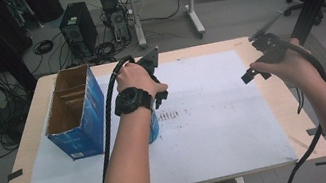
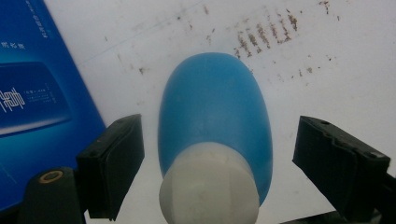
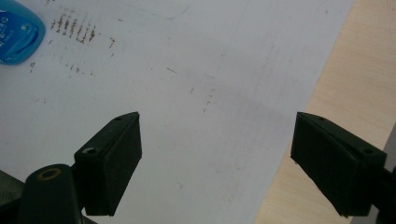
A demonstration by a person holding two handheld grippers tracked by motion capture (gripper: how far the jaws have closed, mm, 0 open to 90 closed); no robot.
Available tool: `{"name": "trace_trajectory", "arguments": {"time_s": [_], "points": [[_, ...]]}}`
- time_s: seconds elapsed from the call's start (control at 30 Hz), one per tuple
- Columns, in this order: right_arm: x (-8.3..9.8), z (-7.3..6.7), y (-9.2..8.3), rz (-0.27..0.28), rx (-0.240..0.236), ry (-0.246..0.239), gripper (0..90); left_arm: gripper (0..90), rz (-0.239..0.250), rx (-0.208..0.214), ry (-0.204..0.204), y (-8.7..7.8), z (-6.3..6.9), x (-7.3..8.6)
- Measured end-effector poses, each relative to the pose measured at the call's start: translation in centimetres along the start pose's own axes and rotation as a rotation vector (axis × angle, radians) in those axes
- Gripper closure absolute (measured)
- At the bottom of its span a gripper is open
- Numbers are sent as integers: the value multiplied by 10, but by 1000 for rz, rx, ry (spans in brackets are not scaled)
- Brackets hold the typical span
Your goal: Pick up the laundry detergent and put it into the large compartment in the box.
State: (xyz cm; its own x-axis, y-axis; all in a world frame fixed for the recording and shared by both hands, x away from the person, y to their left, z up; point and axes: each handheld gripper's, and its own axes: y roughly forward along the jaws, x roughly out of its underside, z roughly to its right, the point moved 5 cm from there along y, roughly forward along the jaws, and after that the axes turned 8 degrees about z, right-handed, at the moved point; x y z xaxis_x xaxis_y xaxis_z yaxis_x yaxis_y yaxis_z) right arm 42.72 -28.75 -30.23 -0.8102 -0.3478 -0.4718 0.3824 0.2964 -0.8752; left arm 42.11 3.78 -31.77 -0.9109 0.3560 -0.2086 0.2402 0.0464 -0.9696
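A blue bottle (image 2: 215,107) with a white cap (image 2: 208,186) stands upright on the white sheet, seen from above in the left gripper view. My left gripper (image 2: 219,126) hangs over it, open, with one jaw on either side and a gap between each pad and the bottle. In the high view the bottle (image 1: 153,126) peeks out beside the person's left forearm, below the left gripper (image 1: 159,101). My right gripper (image 1: 257,59) hovers open over the table's right side with nothing between its jaws (image 3: 217,121). The right gripper view catches the bottle (image 3: 16,35) at its top left corner.
An open blue carton (image 1: 78,111) with cardboard dividers stands left of the bottle, close to it (image 2: 32,93). A white sheet (image 1: 215,112) with dark smudges covers most of the wooden table (image 1: 302,112). Cables trail from both grippers.
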Motion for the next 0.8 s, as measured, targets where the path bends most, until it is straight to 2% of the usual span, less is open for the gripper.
{"name": "trace_trajectory", "arguments": {"time_s": [0.8], "points": [[2, 0, 4, -3, -3, -3, 171, 175, -20, -3, -11, 17, 1, 6]]}}
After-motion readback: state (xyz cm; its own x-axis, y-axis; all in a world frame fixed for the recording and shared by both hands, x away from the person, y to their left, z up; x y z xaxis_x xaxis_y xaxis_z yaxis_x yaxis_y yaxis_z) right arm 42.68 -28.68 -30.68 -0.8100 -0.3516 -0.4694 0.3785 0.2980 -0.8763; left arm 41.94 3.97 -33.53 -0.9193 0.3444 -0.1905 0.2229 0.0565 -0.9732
